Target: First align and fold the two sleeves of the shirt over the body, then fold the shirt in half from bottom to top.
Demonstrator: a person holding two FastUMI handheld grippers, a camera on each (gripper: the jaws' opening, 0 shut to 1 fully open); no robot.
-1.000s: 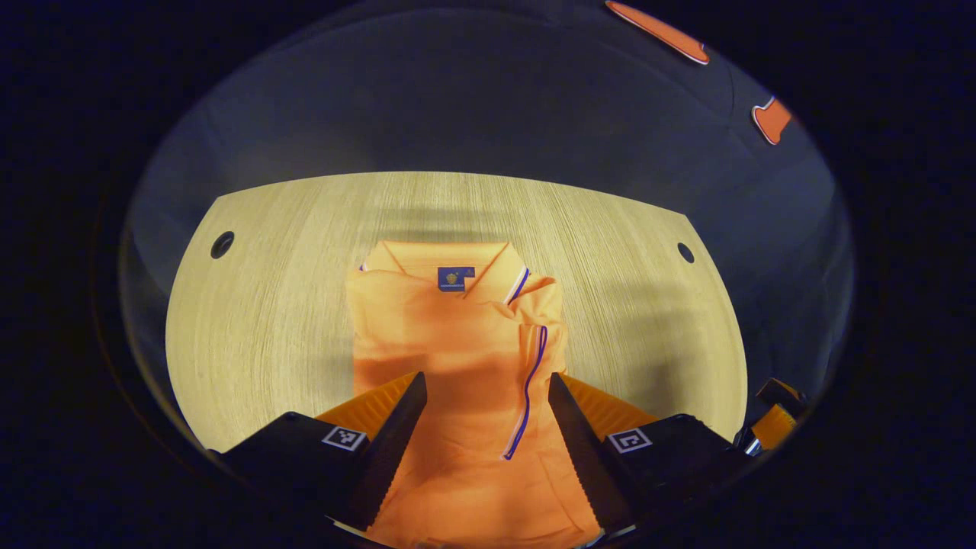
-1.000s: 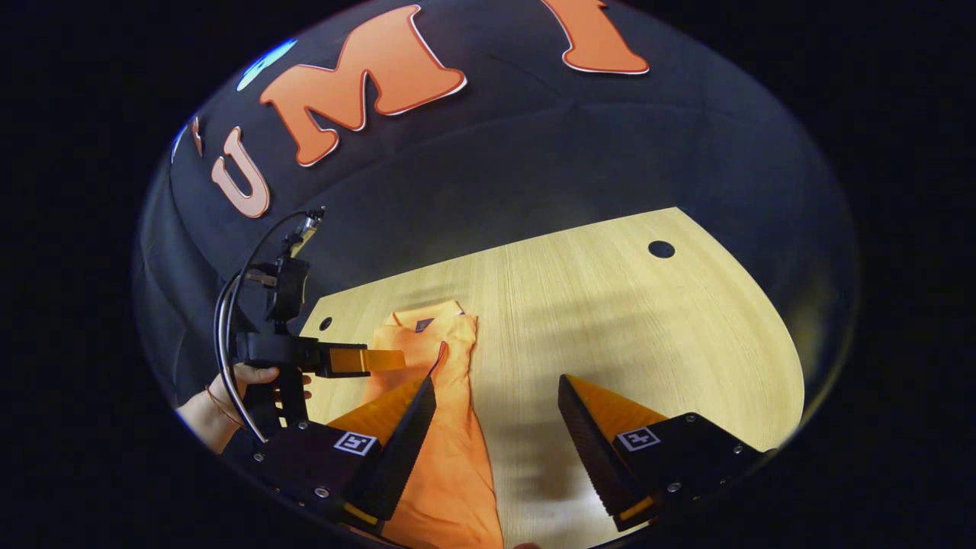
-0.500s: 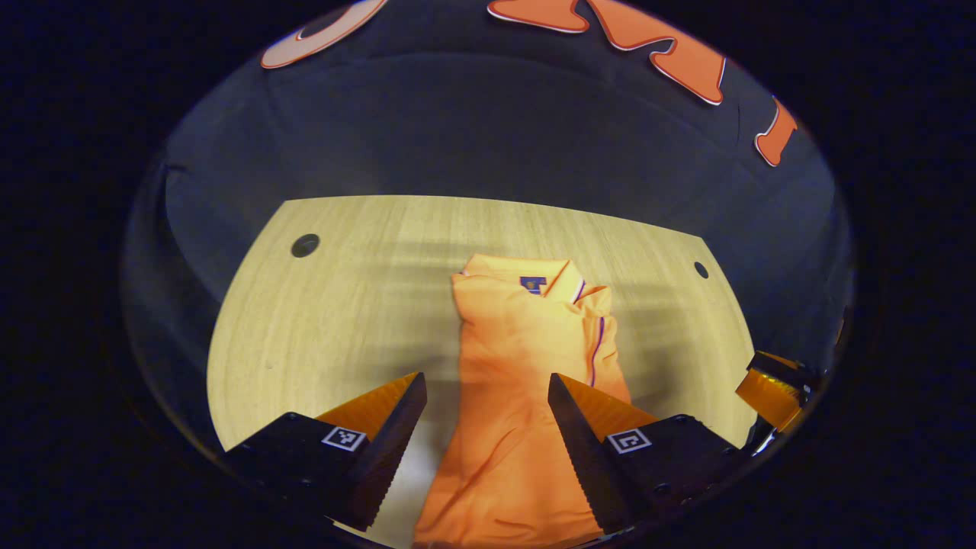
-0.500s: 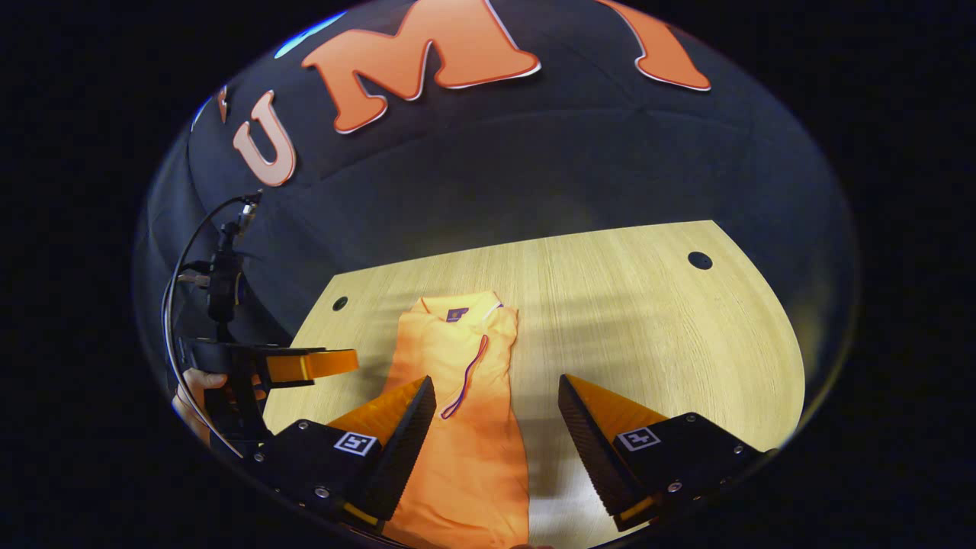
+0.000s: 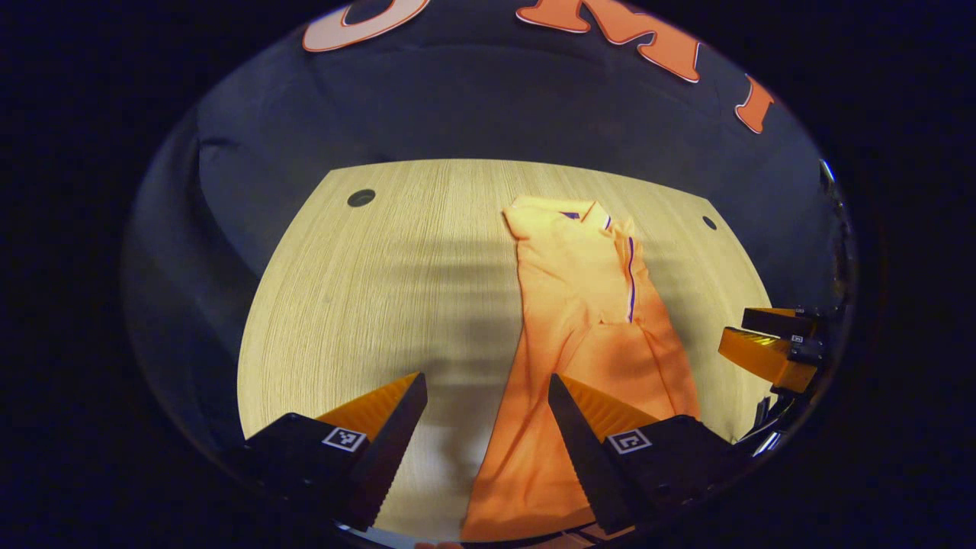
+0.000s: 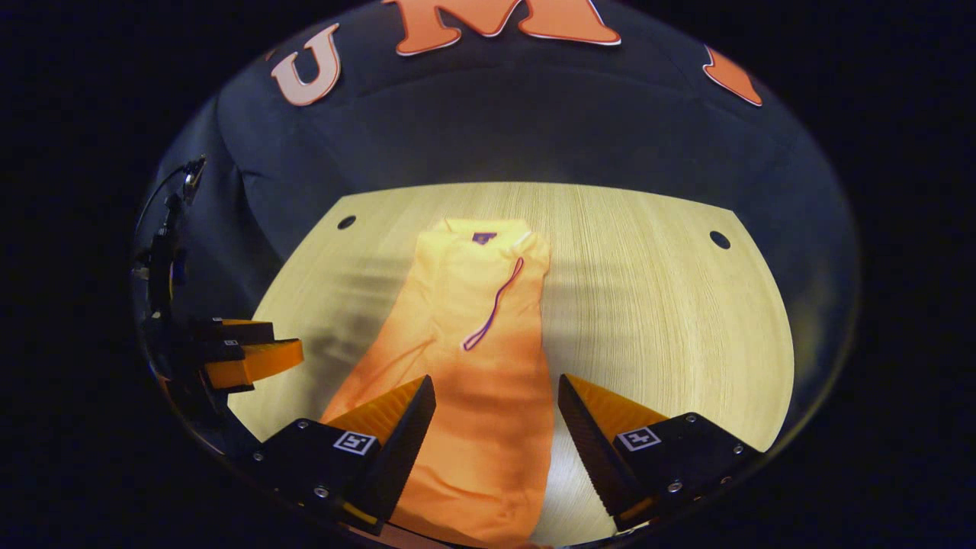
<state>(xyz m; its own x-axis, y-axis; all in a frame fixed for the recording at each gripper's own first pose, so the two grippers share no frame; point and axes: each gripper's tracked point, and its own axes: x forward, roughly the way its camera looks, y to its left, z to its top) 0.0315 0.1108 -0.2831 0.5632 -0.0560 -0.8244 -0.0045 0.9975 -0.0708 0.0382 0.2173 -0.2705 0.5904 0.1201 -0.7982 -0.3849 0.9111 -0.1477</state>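
From my left gripper (image 5: 488, 427), at the bottom of the left gripper view, I see its two fingers spread wide and holding nothing. One orange shirt (image 5: 587, 305) lies flat on the counter (image 5: 366, 290), sleeves folded over the body so it forms a long narrow strip. It runs from the collar at upper centre of the frame down to the hem at the bottom edge, passing between and under my fingers. A thin dark-trimmed sleeve edge (image 5: 630, 278) lies along its right side. Bare wood fills the left half of the frame, out to the counter's curved edge. There are two round holes: one hole (image 5: 361, 198) at upper left, another hole (image 5: 709, 223) at upper right.

In the right gripper view, my right gripper (image 6: 496, 431) is also wide open and empty, above the shirt's lower part. The shirt sits centre-left in this frame, with open counter to its right. The left gripper shows at the lower left edge, beside the shirt and apart from it. There are no containers on the counter.
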